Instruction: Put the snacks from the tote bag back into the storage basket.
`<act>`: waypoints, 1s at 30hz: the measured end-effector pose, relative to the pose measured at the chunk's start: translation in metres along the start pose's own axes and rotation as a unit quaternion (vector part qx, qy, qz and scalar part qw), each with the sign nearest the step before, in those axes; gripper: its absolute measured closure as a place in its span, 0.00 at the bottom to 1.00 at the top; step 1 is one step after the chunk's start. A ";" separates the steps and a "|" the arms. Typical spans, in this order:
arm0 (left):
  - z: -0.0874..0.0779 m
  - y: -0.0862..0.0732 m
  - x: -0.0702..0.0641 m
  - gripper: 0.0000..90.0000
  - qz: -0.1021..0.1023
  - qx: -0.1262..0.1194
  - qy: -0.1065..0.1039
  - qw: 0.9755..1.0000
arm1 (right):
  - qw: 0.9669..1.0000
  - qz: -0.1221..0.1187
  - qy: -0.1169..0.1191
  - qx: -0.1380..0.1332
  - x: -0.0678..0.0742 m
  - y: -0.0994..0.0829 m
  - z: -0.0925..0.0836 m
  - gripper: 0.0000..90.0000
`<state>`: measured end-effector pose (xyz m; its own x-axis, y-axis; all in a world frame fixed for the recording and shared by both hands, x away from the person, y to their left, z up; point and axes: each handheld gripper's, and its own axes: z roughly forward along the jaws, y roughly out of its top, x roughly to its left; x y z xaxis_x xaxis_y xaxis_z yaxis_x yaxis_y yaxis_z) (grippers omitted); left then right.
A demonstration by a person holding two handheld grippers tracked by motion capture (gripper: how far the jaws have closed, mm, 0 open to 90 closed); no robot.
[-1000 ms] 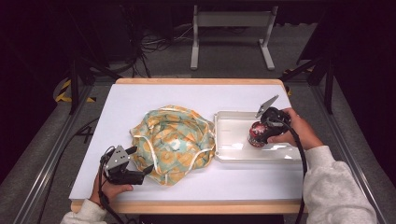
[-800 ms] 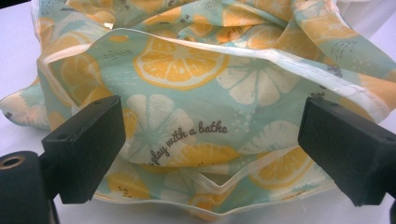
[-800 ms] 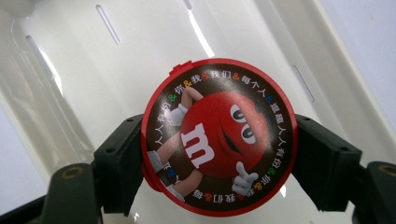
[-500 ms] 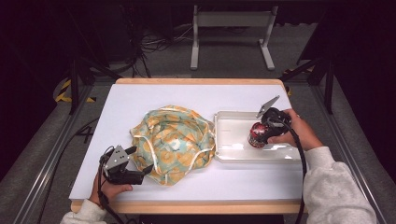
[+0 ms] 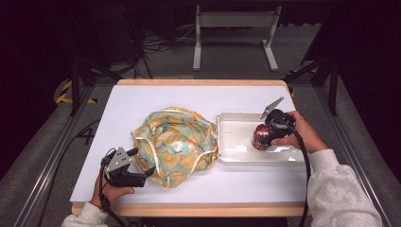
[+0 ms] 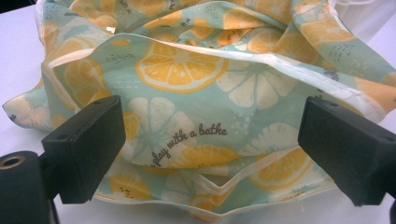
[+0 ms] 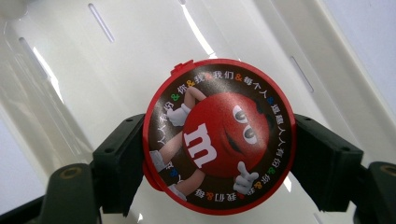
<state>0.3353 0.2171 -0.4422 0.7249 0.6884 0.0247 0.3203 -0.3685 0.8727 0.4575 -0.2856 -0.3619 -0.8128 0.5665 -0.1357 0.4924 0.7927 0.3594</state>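
Observation:
A crumpled bag (image 5: 175, 144) of pale green cloth with orange-slice prints lies mid-table. My left gripper (image 5: 142, 164) stands open at the bag's near-left edge. In the left gripper view the bag's hem (image 6: 205, 186) lies between the spread fingers (image 6: 88, 144). A round red candy tub (image 5: 261, 137) with a cartoon lid stands in the white tray (image 5: 236, 127). My right gripper (image 5: 263, 140) is shut on the tub. In the right gripper view the pads (image 7: 121, 158) press the sides of the tub (image 7: 219, 140). The jaws have just eased open slightly, with the tub still between them.
The white tabletop (image 5: 142, 101) has a wooden edge. The tray (image 7: 116, 70) has slots in its floor and low walls around the tub. Beyond the table stand a metal frame (image 5: 234, 38) and cables on the dark floor.

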 end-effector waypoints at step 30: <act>0.001 0.001 0.000 0.09 0.000 0.000 0.000 1.000 | 0.999 0.001 -0.017 -0.045 0.010 0.000 -0.022 0.28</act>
<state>0.3362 0.2160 -0.4419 0.7248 0.6886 0.0239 0.3211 -0.3683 0.8725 0.4426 -0.2845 -0.3432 -0.8001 0.5769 -0.1647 0.4635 0.7686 0.4409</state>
